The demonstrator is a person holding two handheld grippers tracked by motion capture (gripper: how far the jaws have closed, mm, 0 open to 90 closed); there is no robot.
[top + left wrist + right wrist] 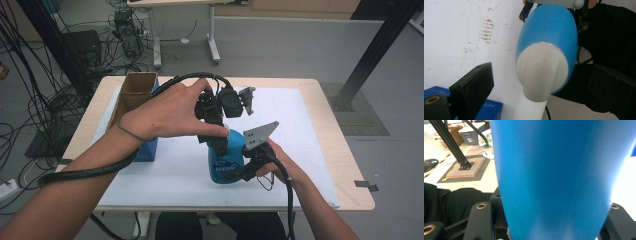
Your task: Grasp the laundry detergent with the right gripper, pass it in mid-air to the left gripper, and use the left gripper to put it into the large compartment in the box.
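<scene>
Bottle (226,162): smooth blue plastic, tapered body with white print, rounded white cap (542,73), standing upright near the middle of the white tabletop (310,130). Right gripper (250,162) clamped on the body, 2 black jaws hard against both sides. Left gripper (220,142) over the top, its blocky matte jaws spread wide either side of the cap, not touching. Open cardboard box (134,92) at left

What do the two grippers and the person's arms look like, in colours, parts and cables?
Both grippers are black. The left gripper and the right gripper each carry a grey three-cornered plate on top and trail a thick black cable. Their jaws are flat black blocks with brass-coloured rivets. The forearms are bare, with no sleeves showing; a thin dark band sits on the left wrist.
</scene>
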